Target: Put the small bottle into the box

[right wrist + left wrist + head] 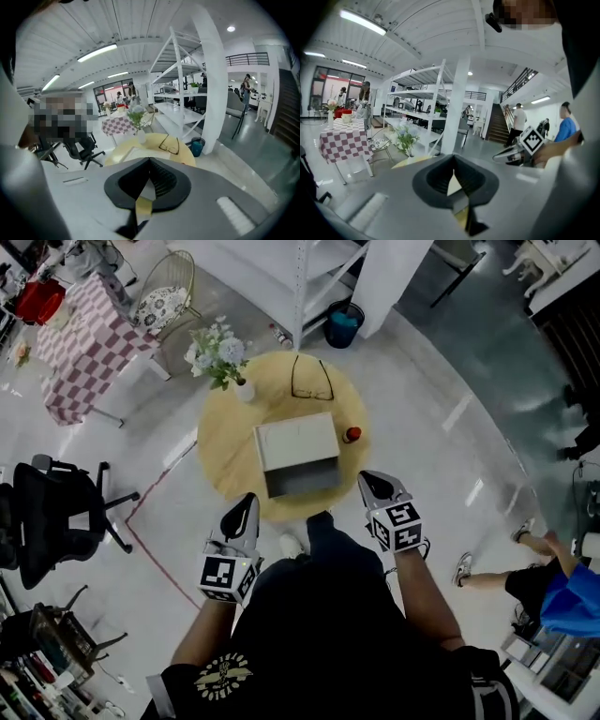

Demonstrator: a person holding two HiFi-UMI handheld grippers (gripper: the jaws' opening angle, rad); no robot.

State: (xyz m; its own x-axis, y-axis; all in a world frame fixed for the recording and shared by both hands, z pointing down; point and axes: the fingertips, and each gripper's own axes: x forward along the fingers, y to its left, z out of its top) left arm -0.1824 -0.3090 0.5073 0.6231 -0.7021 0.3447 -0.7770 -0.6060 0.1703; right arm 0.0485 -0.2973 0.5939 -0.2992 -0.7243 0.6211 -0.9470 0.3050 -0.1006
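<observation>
A small red bottle (pixel 352 435) stands on the round wooden table (pixel 225 442), just right of a grey box (pixel 296 440) whose dark opening faces me. Both grippers hover at the table's near edge, apart from the box and the bottle. My left gripper (pixel 247 505) is near the box's left front corner, its jaws shut with nothing in them (pixel 453 161). At the right front, below the bottle, my right gripper (pixel 372 484) is also shut and empty (pixel 150 161). The right gripper view shows the table (pixel 180 157) and the box top (pixel 140 153) ahead; the bottle is hidden there.
Black glasses (pixel 310 381) and a vase of flowers (pixel 220 357) sit on the table's far side. Around it are a black office chair (pixel 52 517), a checkered table (pixel 80 343), a blue bin (pixel 344 324) by white shelving, and a person (pixel 553 587) at the right.
</observation>
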